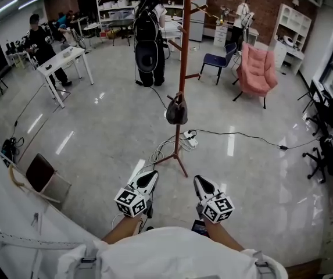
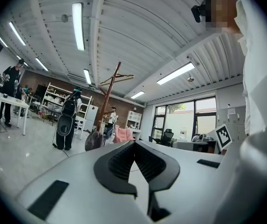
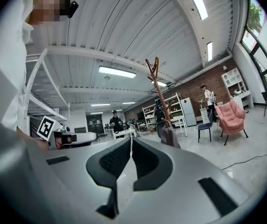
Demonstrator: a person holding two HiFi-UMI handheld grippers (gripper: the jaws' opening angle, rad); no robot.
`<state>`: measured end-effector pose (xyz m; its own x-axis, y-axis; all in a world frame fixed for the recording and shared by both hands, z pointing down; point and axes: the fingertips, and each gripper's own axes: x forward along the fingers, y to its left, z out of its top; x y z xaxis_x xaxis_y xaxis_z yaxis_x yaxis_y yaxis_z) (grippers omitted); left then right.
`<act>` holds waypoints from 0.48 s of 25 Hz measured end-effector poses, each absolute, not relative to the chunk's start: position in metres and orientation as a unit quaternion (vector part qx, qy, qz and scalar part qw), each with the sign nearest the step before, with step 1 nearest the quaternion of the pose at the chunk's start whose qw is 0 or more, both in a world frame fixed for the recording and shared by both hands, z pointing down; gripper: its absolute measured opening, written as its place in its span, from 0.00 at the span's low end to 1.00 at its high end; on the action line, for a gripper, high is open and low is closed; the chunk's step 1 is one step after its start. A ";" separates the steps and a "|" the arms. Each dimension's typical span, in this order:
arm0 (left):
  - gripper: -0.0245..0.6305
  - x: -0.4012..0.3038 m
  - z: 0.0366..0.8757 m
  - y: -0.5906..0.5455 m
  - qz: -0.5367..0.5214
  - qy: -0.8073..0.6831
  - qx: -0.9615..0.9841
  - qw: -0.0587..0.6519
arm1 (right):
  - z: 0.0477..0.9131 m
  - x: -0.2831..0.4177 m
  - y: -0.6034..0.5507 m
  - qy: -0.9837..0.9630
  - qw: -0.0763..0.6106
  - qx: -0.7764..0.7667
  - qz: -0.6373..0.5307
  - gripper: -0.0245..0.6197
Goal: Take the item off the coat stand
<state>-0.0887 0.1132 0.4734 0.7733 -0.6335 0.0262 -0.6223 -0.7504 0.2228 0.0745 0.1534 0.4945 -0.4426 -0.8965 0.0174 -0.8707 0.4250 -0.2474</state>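
The tall reddish-brown coat stand looks like smooth wood. The dark grey rounded bag hanging on it seems soft and matt. Under the stand, the pale grey floor is glossy. Right of the stand, the pink armchair looks cloth-covered.

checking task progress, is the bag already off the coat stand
No, the dark bag hangs from a low peg of the coat stand, with the left gripper and right gripper held shut well short of it.

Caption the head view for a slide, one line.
Left hand-held gripper and right hand-held gripper, both shut and empty, face the coat stand where a dark bag hangs.
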 end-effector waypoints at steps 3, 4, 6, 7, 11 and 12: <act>0.06 -0.083 0.473 0.116 -0.026 -0.337 0.935 0.109 | 0.497 0.081 0.156 0.847 0.053 -0.518 -0.109 0.08; 0.06 -0.081 0.471 0.116 -0.028 -0.340 0.934 0.108 | 0.496 0.083 0.155 0.849 0.053 -0.514 -0.109 0.08; 0.06 -0.078 0.467 0.115 -0.029 -0.345 0.932 0.104 | 0.495 0.087 0.152 0.852 0.054 -0.508 -0.111 0.08; 0.06 -0.076 0.466 0.116 -0.029 -0.346 0.932 0.103 | 0.496 0.089 0.152 0.854 0.054 -0.506 -0.112 0.08; 0.06 -0.072 0.474 0.123 -0.028 -0.354 0.928 0.111 | 0.507 0.095 0.154 0.858 0.051 -0.497 -0.119 0.08; 0.06 -0.073 0.476 0.124 -0.027 -0.356 0.927 0.112 | 0.509 0.095 0.153 0.858 0.052 -0.496 -0.122 0.08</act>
